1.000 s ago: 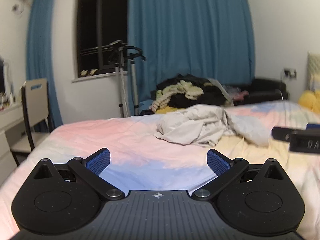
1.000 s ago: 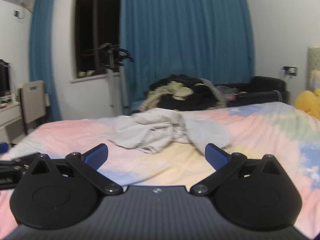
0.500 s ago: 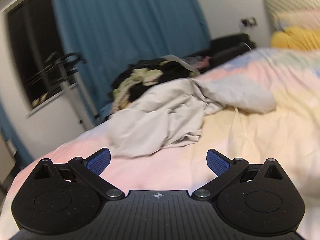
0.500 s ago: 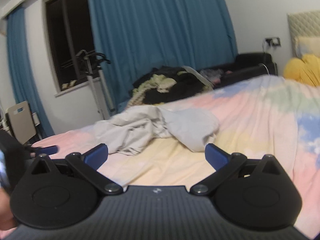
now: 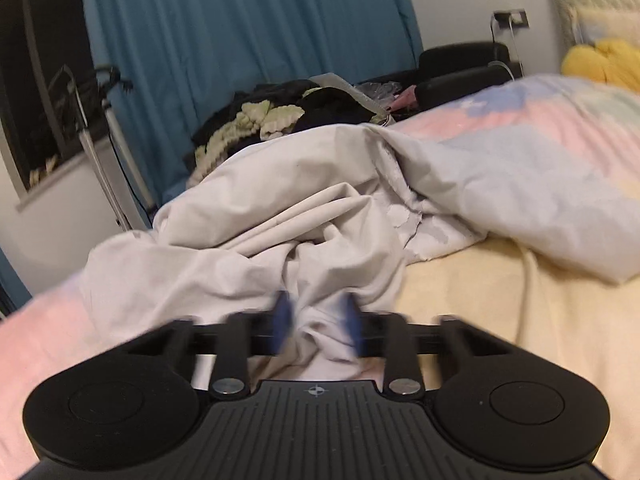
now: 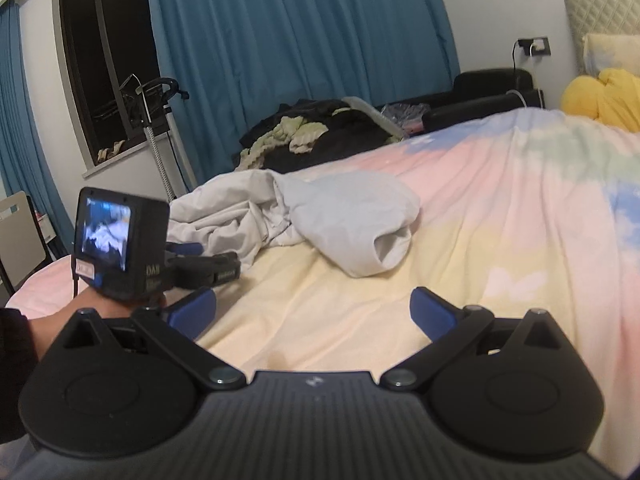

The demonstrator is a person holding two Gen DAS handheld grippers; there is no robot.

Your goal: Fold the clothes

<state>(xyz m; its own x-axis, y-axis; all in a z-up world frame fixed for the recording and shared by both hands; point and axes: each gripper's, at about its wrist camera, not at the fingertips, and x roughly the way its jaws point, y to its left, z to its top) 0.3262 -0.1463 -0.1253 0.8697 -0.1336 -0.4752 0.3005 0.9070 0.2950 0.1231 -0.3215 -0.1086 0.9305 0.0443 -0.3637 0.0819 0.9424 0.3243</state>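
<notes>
A crumpled white garment (image 5: 280,232) lies on the pastel bedspread (image 5: 520,312); it also shows in the right wrist view (image 6: 320,216). My left gripper (image 5: 319,330) is at its near edge, its blurred blue fingers closing on a bunched fold of the white cloth. In the right wrist view the left gripper (image 6: 200,268) shows from the side, reaching into the garment's left edge. My right gripper (image 6: 312,312) is open and empty, low over the bedspread (image 6: 500,220), short of the garment's sleeve end (image 6: 384,252).
A pile of dark and pale green clothes (image 6: 312,136) lies beyond the bed's far edge. A blue curtain (image 6: 300,40), a window and a metal stand (image 6: 160,128) are behind. A yellow plush (image 6: 600,96) sits at the right. A chair (image 6: 20,232) stands at the left.
My left gripper moved forward to the white garment and its fingers closed from wide open onto a fold. My right gripper moved closer over the bed and stayed open.
</notes>
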